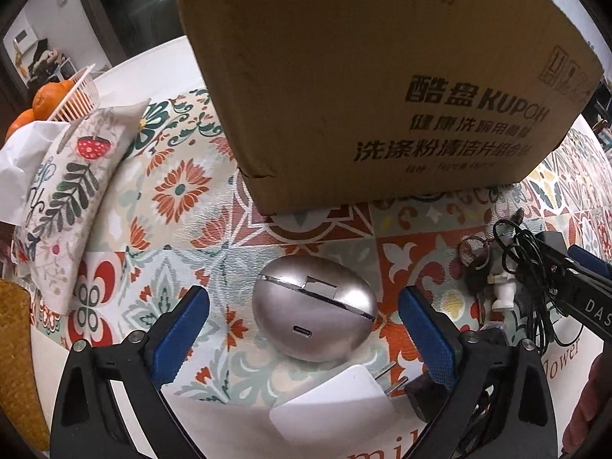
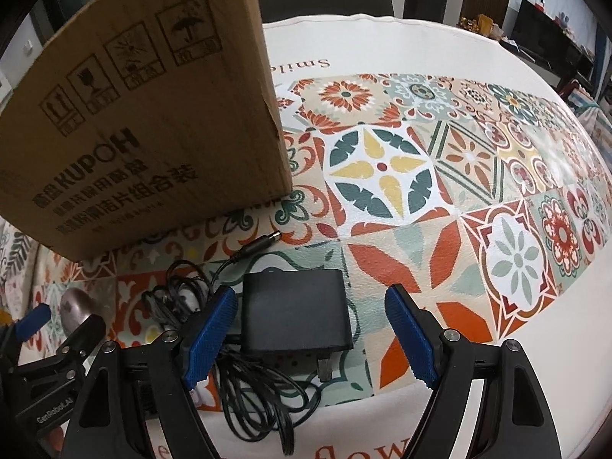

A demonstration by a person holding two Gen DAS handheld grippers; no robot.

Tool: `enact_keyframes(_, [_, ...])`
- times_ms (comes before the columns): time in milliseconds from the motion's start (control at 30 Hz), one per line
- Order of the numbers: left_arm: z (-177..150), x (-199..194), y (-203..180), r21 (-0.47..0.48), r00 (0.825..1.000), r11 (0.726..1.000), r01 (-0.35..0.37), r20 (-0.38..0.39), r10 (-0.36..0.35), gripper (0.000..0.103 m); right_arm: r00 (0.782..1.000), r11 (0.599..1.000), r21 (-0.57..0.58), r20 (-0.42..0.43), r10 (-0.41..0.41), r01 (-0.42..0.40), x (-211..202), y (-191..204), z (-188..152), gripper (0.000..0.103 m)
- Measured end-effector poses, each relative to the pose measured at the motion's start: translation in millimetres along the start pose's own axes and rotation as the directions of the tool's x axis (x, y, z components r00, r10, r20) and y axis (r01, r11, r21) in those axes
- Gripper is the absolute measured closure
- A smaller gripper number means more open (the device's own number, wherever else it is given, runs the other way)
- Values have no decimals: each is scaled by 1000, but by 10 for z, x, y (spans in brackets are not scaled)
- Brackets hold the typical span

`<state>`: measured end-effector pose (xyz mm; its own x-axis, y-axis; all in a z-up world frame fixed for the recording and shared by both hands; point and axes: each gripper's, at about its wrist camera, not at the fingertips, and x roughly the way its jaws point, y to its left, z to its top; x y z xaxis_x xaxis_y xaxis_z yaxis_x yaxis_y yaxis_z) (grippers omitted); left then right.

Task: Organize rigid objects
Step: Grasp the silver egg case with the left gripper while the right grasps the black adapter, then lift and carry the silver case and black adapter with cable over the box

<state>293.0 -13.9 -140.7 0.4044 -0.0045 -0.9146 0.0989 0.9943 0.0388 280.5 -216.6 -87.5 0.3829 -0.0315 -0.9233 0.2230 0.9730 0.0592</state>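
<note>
White plug (image 1: 329, 401): left view only

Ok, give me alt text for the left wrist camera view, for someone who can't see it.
A silver egg-shaped case lies on a patterned tablecloth between the open fingers of the left gripper, untouched. A cardboard box stands behind it, and a white plug adapter lies in front.

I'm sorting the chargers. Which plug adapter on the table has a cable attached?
The black adapter between the right gripper's open fingers; its tangled black cord trails beside it. The white adapter shows bare prongs only.
</note>
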Motion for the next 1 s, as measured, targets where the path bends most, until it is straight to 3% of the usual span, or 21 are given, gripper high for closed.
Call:
enact_keyframes(267, [20, 160, -6, -15, 999, 999, 47, -26, -47, 20, 1000, 1000, 4, -8, 10, -10, 124, -66, 10, 26])
enact_keyframes(433, [7, 153, 12, -14, 999, 999, 50, -6, -50, 39, 999, 999, -20, 6, 37, -37, 79, 6, -17, 48])
enact_keyframes(1000, [-42, -319, -34, 15, 995, 998, 58, 74, -59, 39, 996, 999, -16, 68, 52, -51, -197, 18, -132, 48])
